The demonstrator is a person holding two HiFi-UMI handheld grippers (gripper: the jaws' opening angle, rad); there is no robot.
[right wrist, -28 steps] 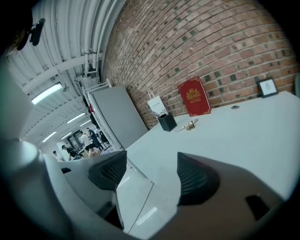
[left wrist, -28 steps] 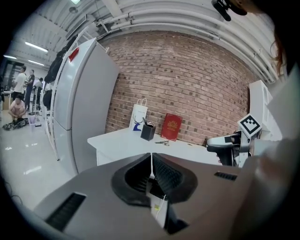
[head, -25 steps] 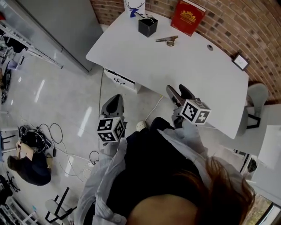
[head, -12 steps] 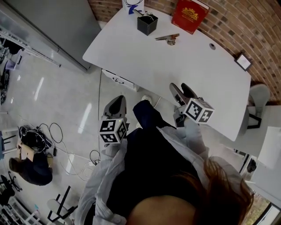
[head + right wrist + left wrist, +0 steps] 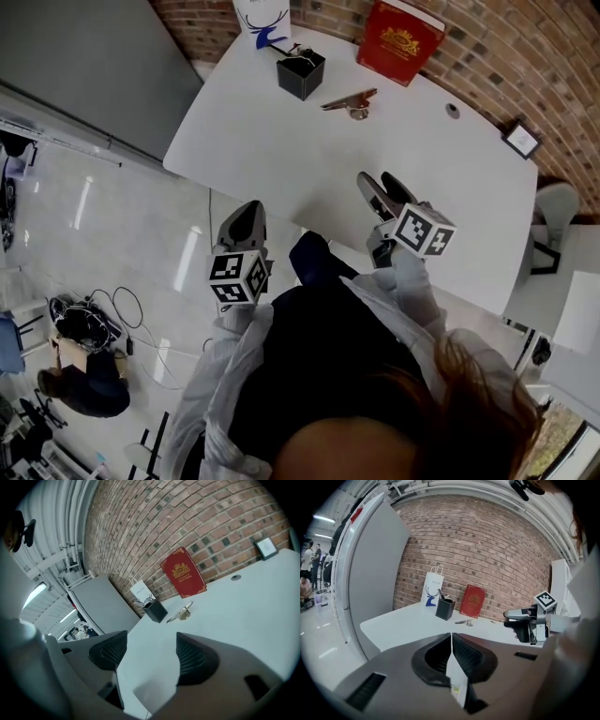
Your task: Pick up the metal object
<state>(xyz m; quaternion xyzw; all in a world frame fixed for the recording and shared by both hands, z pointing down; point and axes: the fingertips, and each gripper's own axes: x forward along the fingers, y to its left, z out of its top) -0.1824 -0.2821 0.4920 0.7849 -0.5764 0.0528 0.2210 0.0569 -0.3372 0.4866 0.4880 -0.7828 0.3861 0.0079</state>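
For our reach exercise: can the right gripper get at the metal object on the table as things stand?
Probably yes. The right gripper is open, and only bare white table lies between it and the metal object; the black holder stands off to one side.

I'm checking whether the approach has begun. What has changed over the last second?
The person has stepped toward the table, so the right gripper, jaws apart, now reaches further over it. The left gripper, jaws together, has come close to its near edge. Nothing was taken hold of or let go. The metal object, the black box and the red book lie where they were.
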